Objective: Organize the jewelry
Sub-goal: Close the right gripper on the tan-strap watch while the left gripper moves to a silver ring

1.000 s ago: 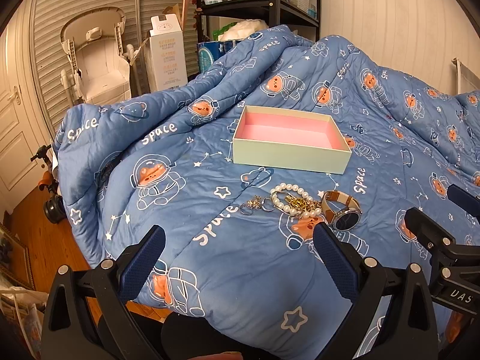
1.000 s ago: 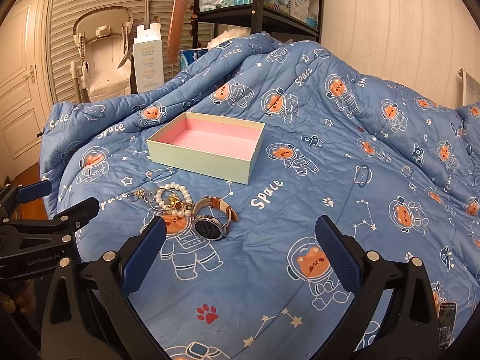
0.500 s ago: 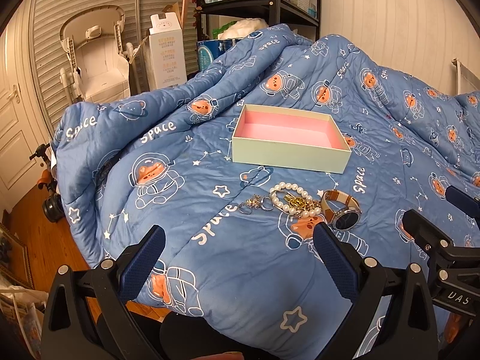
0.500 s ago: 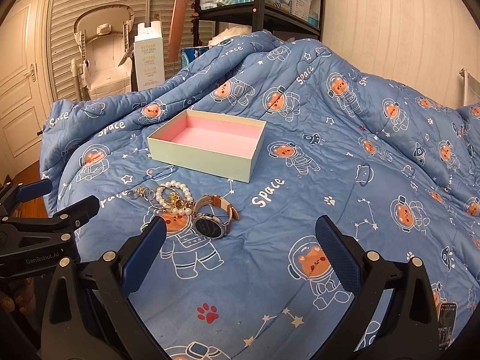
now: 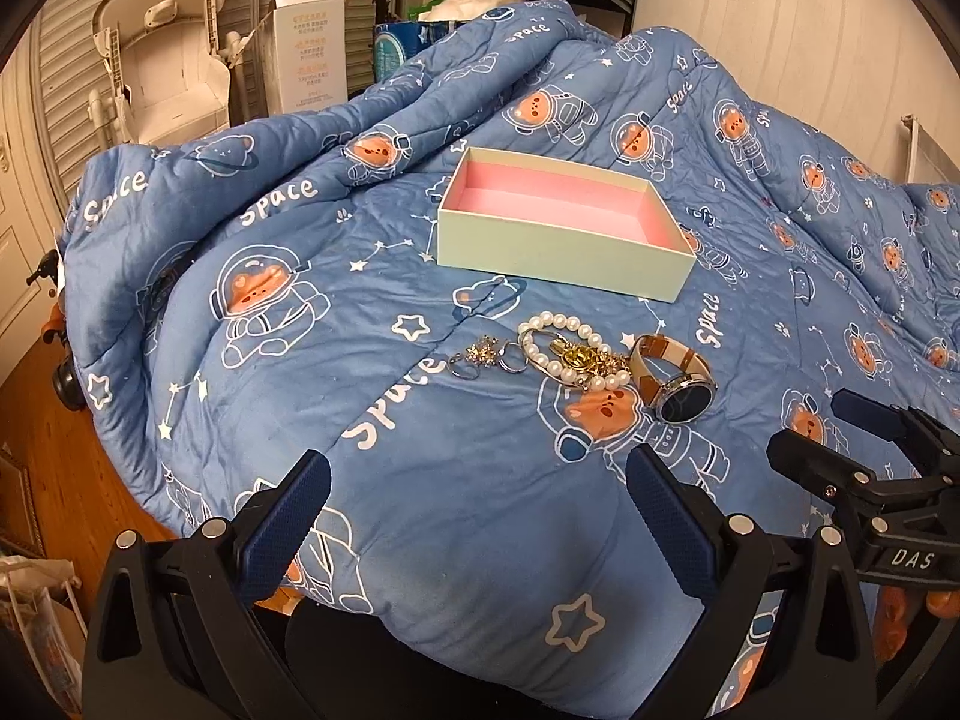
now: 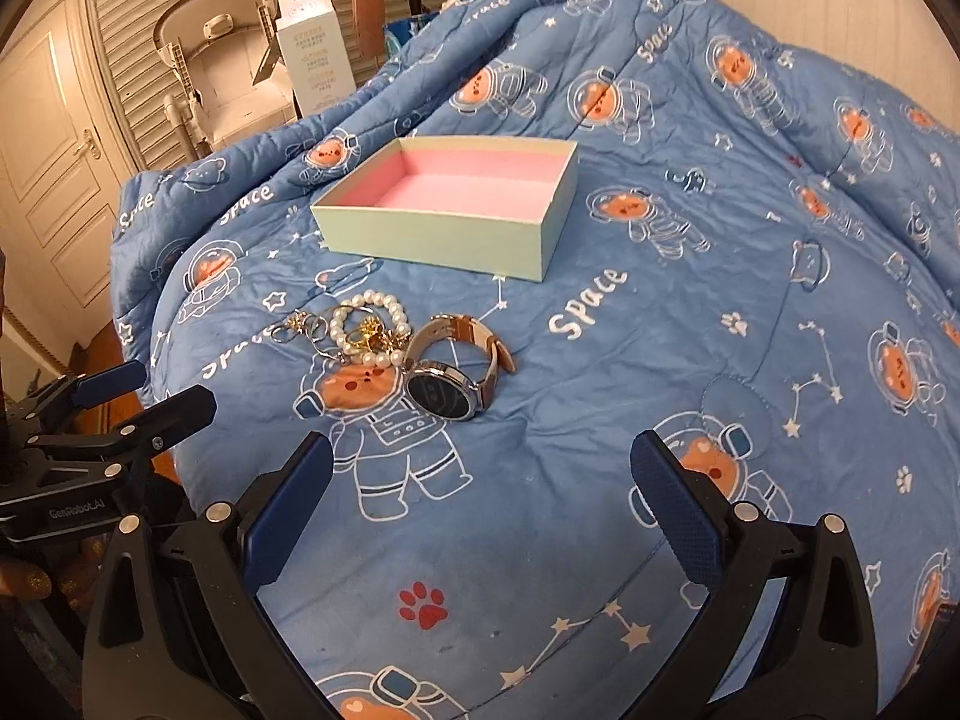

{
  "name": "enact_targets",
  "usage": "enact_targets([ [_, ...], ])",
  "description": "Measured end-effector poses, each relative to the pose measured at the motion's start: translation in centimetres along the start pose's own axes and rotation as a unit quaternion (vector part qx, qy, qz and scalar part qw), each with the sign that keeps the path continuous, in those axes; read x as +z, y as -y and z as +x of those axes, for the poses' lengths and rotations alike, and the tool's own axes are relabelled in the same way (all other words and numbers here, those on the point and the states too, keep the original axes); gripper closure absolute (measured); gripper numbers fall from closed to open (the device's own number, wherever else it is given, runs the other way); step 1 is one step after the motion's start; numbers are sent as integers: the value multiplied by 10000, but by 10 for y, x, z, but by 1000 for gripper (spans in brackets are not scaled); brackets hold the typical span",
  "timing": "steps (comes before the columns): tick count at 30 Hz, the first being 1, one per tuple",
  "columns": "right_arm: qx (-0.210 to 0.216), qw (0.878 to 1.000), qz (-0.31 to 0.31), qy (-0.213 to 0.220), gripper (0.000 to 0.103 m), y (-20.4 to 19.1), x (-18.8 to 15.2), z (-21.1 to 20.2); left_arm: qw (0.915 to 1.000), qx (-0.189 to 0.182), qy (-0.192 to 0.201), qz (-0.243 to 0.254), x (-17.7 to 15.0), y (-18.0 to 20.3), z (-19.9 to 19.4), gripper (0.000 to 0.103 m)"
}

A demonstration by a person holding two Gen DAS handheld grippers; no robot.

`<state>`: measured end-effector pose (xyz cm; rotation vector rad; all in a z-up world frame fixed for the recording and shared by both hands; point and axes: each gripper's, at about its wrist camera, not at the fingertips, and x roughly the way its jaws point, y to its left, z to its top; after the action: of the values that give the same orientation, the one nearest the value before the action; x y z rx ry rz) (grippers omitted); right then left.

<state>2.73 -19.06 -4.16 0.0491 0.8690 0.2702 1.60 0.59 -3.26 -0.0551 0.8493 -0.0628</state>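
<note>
Blue astronaut-print quilt (image 5: 420,480) covers a bed where jewelry waits beside a pink-lined box (image 5: 564,228).

Left gripper (image 5: 477,516) and right gripper (image 6: 480,501) hover with jaws spread wide and empty. Beyond their jaws lies the box; nearer, ahead of the jaws, sit the watch (image 6: 447,381), pearl bracelet (image 5: 570,351) and small rings (image 5: 486,360), clustered together.

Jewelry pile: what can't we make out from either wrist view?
- Gold piece inside the pearl bracelet: tangled, type unclear in both views.
- Small silver pieces: too small to count or tell rings from earrings.
- Watch dial: dark, unreadable; strap clasp hidden under the loop.
- Box floor at the near wall: hidden by that wall in both views.
</note>
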Motion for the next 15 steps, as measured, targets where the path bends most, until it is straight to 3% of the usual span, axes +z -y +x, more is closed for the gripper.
enact_targets([
  [4, 104, 9997, -30, -220, 5, 8, 3, 15, 9999, 107, -104, -21, -1, -3, 9, 6],
  [9, 226, 9990, -259, -290, 6, 5, 11, 27, 9998, -140, -132, 61, 4, -8, 22, 10],
  [13, 253, 9976, -519, -384, 13, -3, 16, 42, 9982, -97, -289, 522, 8, -3, 38, 32],
  [15, 292, 9970, -559, -456, 14, -4, 18, 50, 9977, -102, -286, 603, 11, -4, 42, 33],
])
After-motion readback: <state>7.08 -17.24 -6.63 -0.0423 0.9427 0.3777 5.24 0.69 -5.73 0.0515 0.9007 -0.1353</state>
